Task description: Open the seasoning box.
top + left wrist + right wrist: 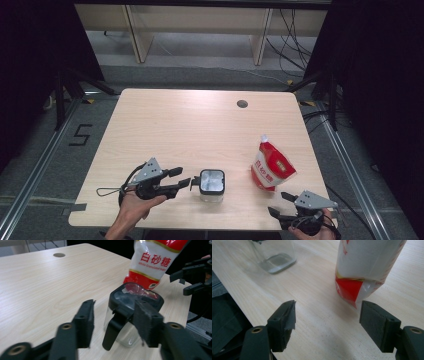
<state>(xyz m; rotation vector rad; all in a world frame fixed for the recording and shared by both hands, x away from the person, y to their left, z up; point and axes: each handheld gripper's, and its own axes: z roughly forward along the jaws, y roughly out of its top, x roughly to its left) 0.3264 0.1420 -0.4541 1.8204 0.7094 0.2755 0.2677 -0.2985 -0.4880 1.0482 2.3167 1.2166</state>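
Note:
A clear square jar point(212, 183) with a black-rimmed lid stands near the table's front edge, its black latch handle point(112, 327) hanging at its left side. My left gripper point(183, 177) is just left of the jar, jaws open, with the latch handle between them; a gap shows beside the left pad point(86, 317). A red and white sugar bag point(271, 165) stands upright to the right of the jar. My right gripper point(278, 203) hovers at the front right corner, open and empty, with the bag point(364, 265) just beyond its pads and the jar point(275, 255) farther left.
The light wooden table point(200, 125) has a round cable hole point(242, 104) at the back right. My left gripper's cable point(107, 191) loops toward the front left edge. Black curtains flank the table, and pale furniture legs stand behind it.

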